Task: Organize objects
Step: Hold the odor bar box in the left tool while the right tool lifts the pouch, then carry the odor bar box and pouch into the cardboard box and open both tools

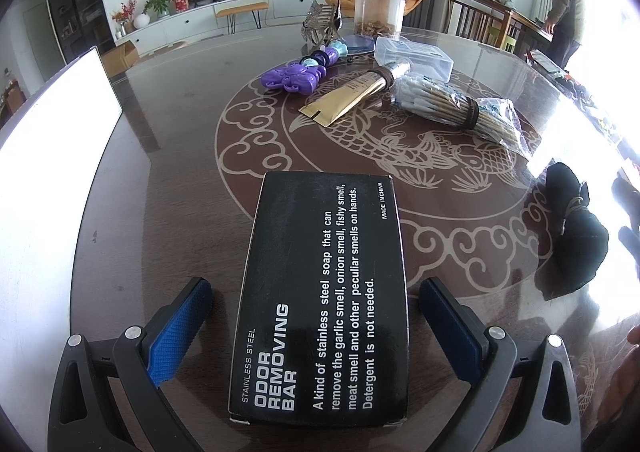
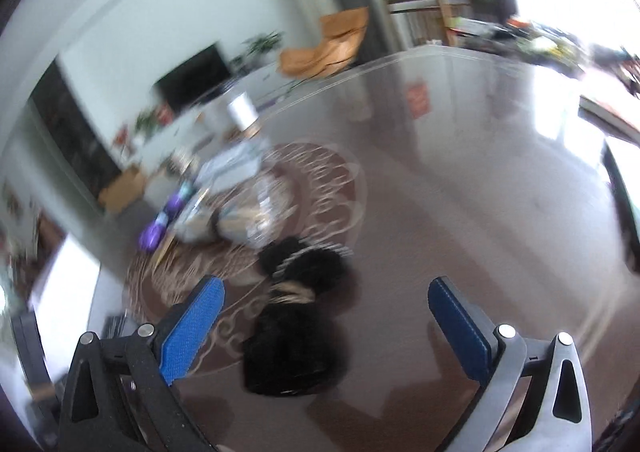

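Blur smears the black bundle [image 2: 298, 292] before the right tool [image 2: 324, 292], gaping empty like the left tool [image 1: 316, 292].

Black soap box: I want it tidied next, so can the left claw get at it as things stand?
Probably yes. The black soap box lies flat between the open left claw, blue pads clear of both long sides, with nothing in between.

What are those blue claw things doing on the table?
A person is tidying a table with two hand-held grippers. The left gripper is open, its blue fingers on either side of a black soap box, not squeezing it. The right gripper is open too, above a black bundle; that view is blurry. Other items wait further back.
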